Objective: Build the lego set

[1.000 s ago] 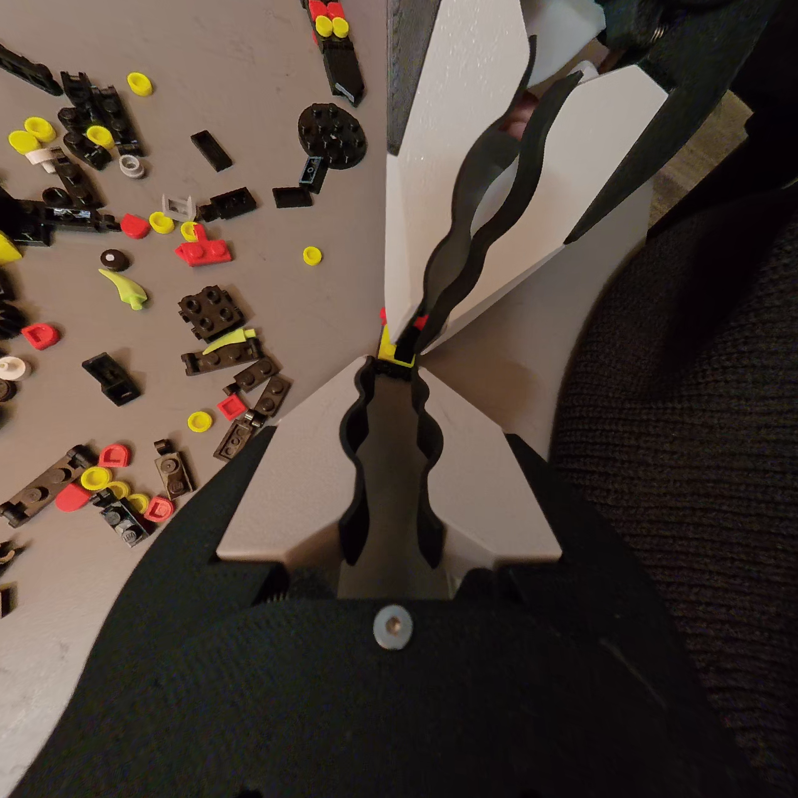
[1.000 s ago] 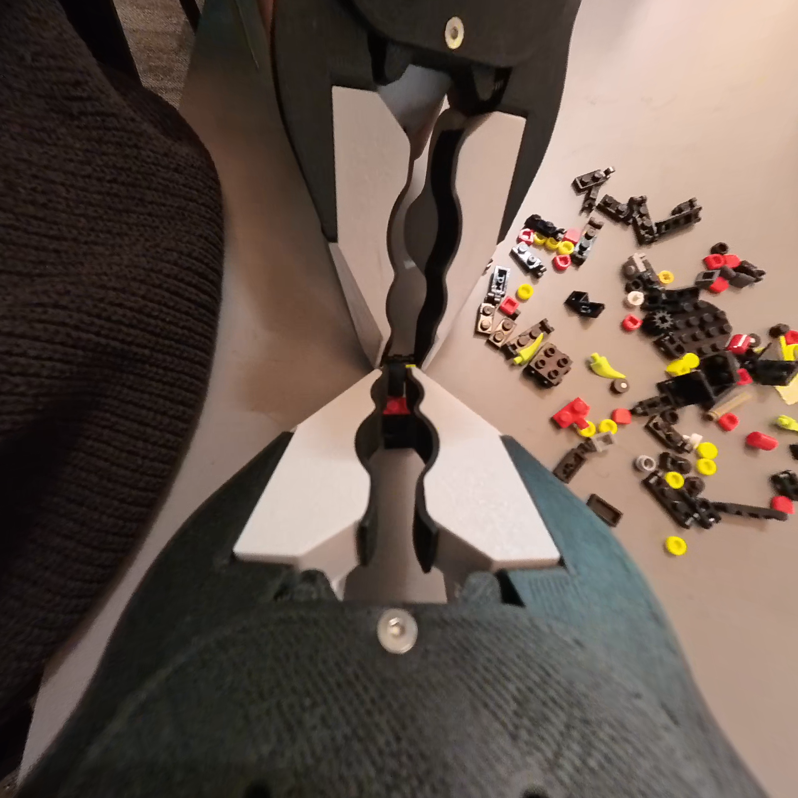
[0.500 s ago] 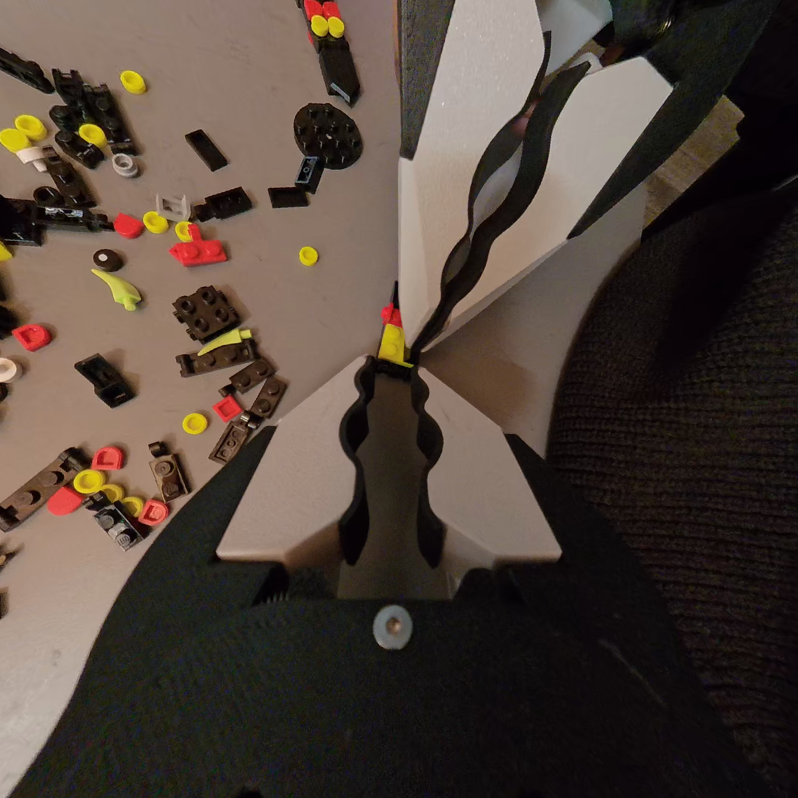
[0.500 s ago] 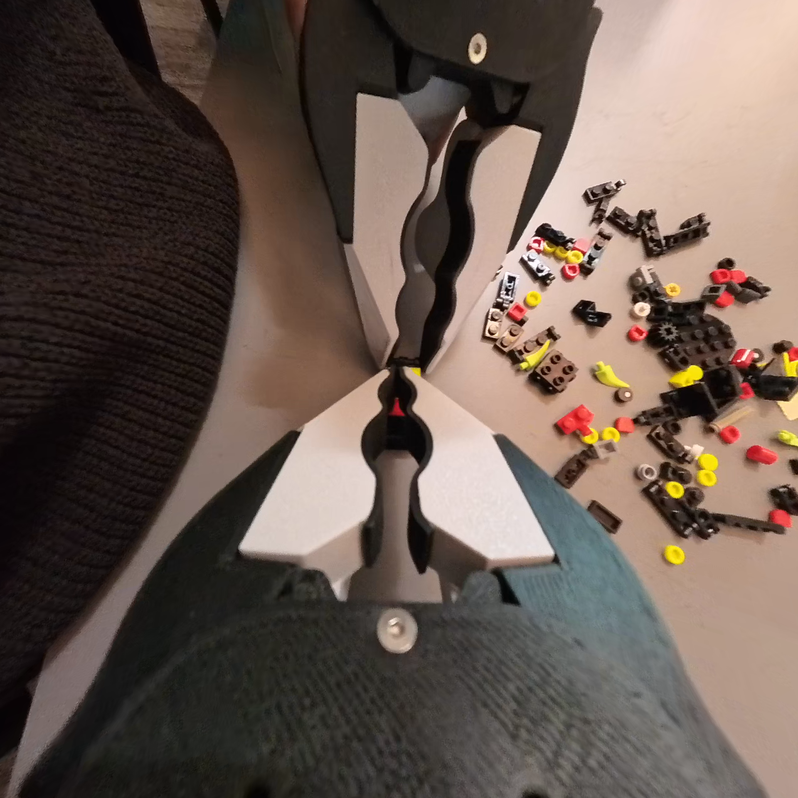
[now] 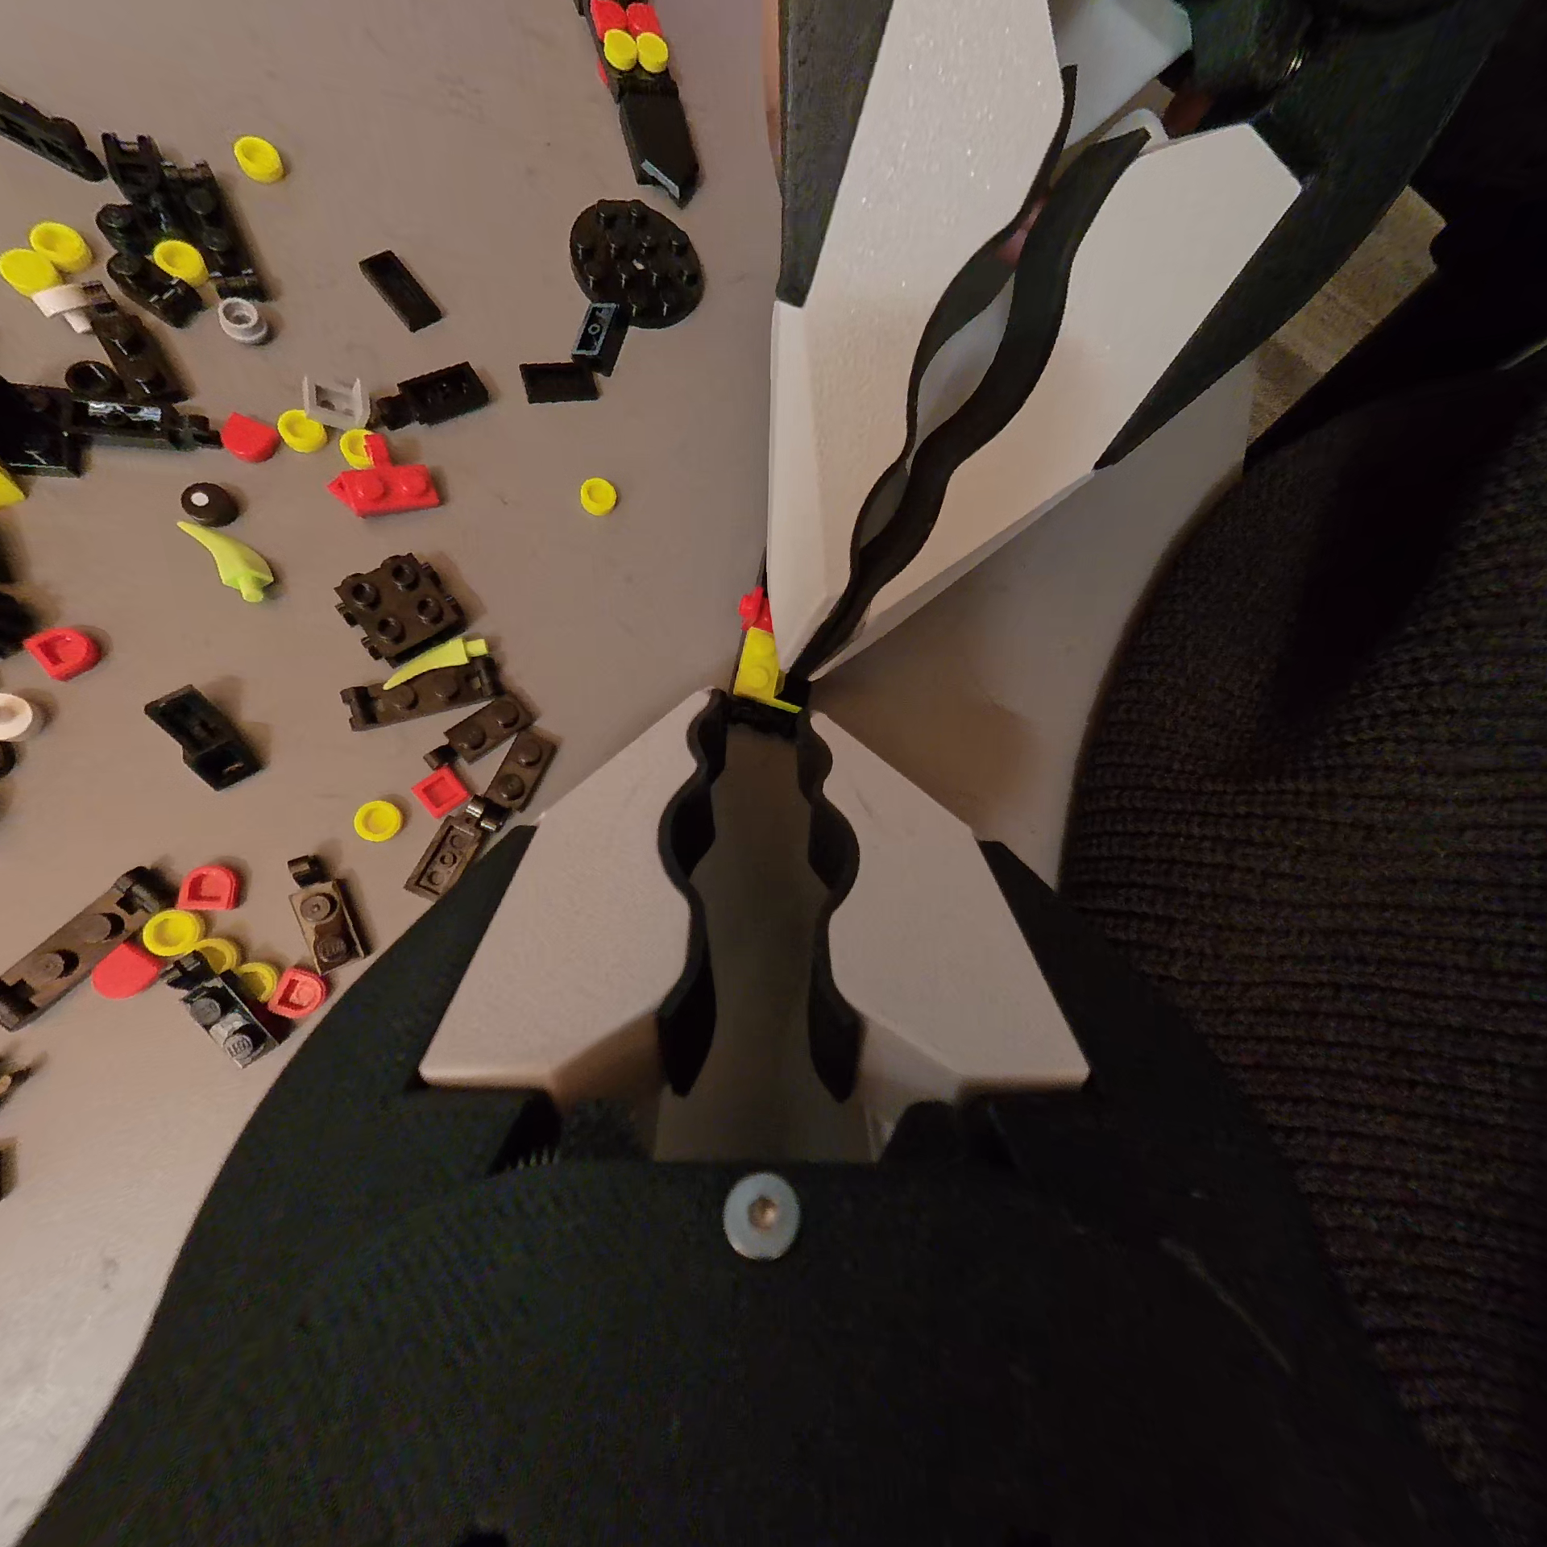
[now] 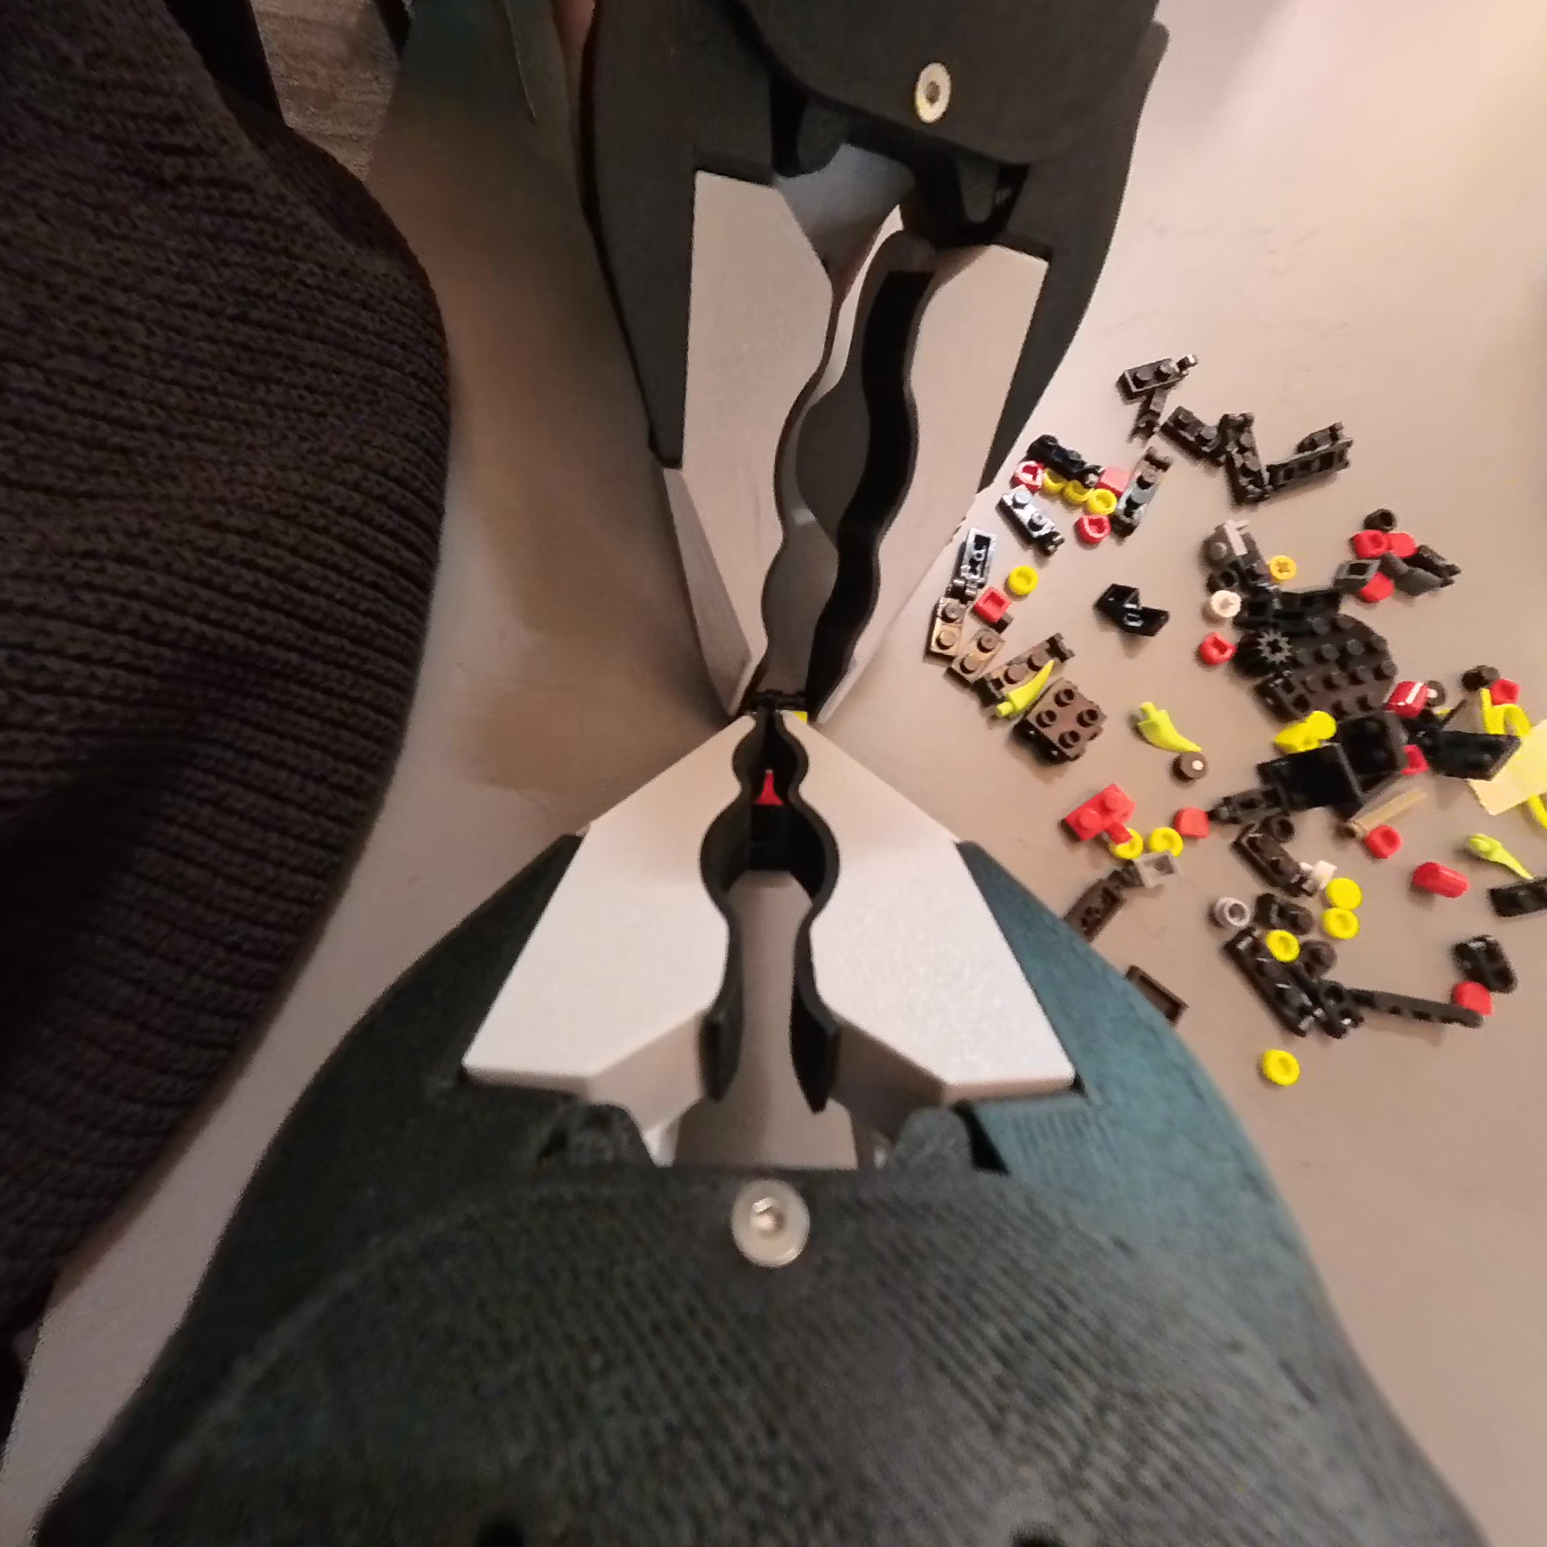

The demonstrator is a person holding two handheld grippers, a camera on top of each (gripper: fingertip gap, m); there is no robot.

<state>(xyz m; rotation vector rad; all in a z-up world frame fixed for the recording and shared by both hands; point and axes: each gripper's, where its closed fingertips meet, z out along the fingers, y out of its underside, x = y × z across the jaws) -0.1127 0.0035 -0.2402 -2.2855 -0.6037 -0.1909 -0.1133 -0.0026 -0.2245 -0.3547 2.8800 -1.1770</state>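
Observation:
My left gripper [image 5: 763, 713] and right gripper [image 6: 770, 722] meet tip to tip above the grey table [image 5: 519, 125]. Between them is a small lego assembly [image 5: 758, 661] of yellow, red and black pieces. The left gripper is shut on its black and yellow end. The right gripper is shut on a black part with a red piece [image 6: 766, 791] between its pads. The right gripper also shows in the left wrist view [image 5: 805, 670], coming from the upper right. The left gripper also shows in the right wrist view [image 6: 783, 695], coming from above. Most of the assembly is hidden by the fingers.
Many loose black, red and yellow pieces lie on the table: a round black plate [image 5: 634, 264], a black square plate [image 5: 400, 604], a red plate [image 5: 385, 490] and a lime horn [image 6: 1164, 727]. A dark knit garment [image 5: 1339, 837] fills the side by the table edge. Left and right tips are no more than a few centimetres apart.
The grippers stay tip to tip. The right gripper has turned a little, so more of the yellow and red part shows to the left of its fingers. The red piece looks narrower in the right view.

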